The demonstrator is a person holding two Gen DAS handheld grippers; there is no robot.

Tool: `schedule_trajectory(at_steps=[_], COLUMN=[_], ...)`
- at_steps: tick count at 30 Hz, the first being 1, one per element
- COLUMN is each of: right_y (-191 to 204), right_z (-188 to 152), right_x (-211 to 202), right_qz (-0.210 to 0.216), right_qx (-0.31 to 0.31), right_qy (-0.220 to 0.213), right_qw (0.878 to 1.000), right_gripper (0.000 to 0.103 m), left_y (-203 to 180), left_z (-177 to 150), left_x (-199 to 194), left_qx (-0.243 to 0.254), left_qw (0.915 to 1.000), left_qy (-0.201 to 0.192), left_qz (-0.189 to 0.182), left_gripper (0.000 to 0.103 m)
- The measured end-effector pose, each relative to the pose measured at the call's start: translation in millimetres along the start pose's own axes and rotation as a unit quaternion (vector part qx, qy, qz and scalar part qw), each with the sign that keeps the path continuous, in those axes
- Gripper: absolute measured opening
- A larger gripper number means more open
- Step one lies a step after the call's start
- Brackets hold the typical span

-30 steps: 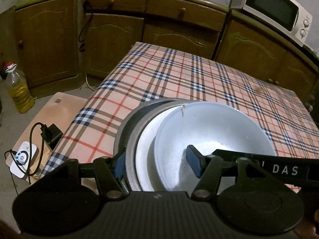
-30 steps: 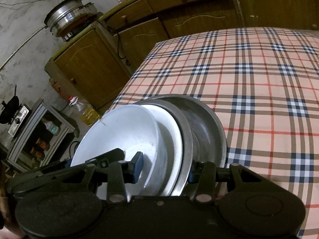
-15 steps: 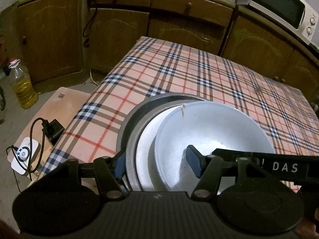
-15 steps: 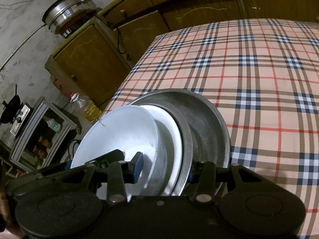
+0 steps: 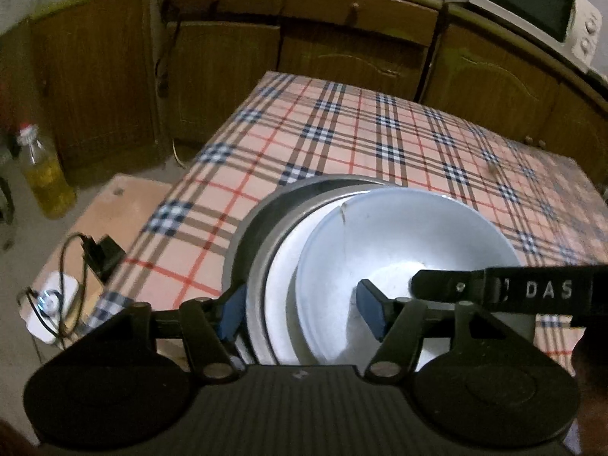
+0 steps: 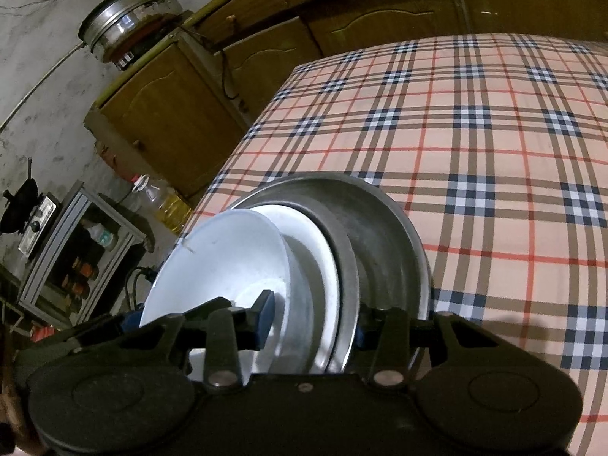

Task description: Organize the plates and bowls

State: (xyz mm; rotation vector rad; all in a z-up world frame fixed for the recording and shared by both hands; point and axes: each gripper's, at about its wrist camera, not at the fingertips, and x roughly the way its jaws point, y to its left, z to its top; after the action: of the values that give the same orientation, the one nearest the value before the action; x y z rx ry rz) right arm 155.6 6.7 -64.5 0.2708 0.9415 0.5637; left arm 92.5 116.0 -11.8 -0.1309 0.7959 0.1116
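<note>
A nested stack is gripped by both claws at the bottom of each frame: white bowl (image 5: pixel 402 250) in white plate (image 5: pixel 285 266) in metal pans (image 6: pixel 380 228), above the plaid counter (image 5: pixel 361 136). Left claw (image 5: pixel 300 309) is clamped across the stack's near rims. Right claw (image 6: pixel 313 321), jaws just closing, spans the same rims. Only the right view shows two separate pans.

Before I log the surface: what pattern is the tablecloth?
Peach plaid tablecloth with navy, brown and red lines; clearest in the right wrist view.
</note>
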Motion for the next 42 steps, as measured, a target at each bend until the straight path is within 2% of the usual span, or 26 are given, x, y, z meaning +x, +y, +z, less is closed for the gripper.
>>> schedule_trajectory(at_steps=[2, 5, 9, 10, 14, 23, 29, 32, 42], right_y=[2, 5, 7, 8, 6, 17, 28, 34, 46], right_z=[2, 5, 8, 9, 17, 18, 13, 9, -37], right_x=[0, 0, 1, 1, -6, -13, -37, -54, -105], right_qz=[-0.002, -0.006, -0.01, -0.014, -0.047, -0.082, -0.101, -0.112, -0.116], right_qx=[-0.005, -0.014, -0.024, -0.027, -0.035, -0.091, -0.114, -0.123, -0.114], right_qy=[0.003, 0.012, 0.023, 0.023, 0.02, 0.017, -0.024, -0.047, -0.081], right_qw=[1.0, 1.0, 0.999, 0.999, 0.998, 0.992, 0.988, 0.985, 0.983], right_gripper=[0.05, 0.05, 0.05, 0.051, 0.051, 0.051, 0.052, 0.056, 0.066], left_y=[-3, -2, 9, 7, 1, 3, 3, 3, -6], left_z=[-1, -2, -1, -2, -3, -3, -3, -5, -21], left_x=[-2, -8, -12, -10, -6, -6, -10, -18, -68], left_qx=[0.016, 0.025, -0.002, 0.004, 0.023, 0.014, 0.01, 0.007, 0.01], left_qw=[0.9998, 0.9984, 0.9993, 0.9993, 0.9991, 0.9995, 0.9997, 0.9998, 0.9995], left_qy=[-0.008, -0.025, -0.025, -0.021, -0.015, -0.012, -0.014, -0.018, -0.028], left_qz=[0.01, 0.045, 0.029, 0.032, 0.032, 0.025, 0.018, 0.006, -0.005], left_gripper=[0.065, 0.066, 0.066, 0.07, 0.071, 0.071, 0.068, 0.068, 0.076])
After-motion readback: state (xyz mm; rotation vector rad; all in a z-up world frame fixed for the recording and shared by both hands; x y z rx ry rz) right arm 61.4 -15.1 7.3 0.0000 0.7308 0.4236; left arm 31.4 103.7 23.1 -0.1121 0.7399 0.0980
